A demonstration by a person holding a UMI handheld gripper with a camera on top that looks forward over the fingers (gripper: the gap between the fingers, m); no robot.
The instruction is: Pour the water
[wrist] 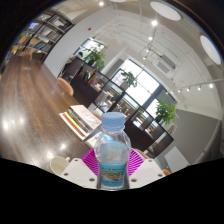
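Note:
A clear plastic water bottle (112, 152) with a pale blue cap and a blue label stands upright between my fingers, close to the camera. My gripper (112, 160) is shut on the bottle, with the magenta pads (90, 158) pressing against both its sides. The bottle is lifted high, and the view is tilted over the room. No cup or other vessel shows in the view.
Below and beyond the bottle lies a wooden floor with a low table (82, 120) bearing striped, book-like things. A dark sofa (88, 88), potted plants (165, 112) and tall windows (140, 85) stand farther off. Shelves (35, 35) line the far left wall.

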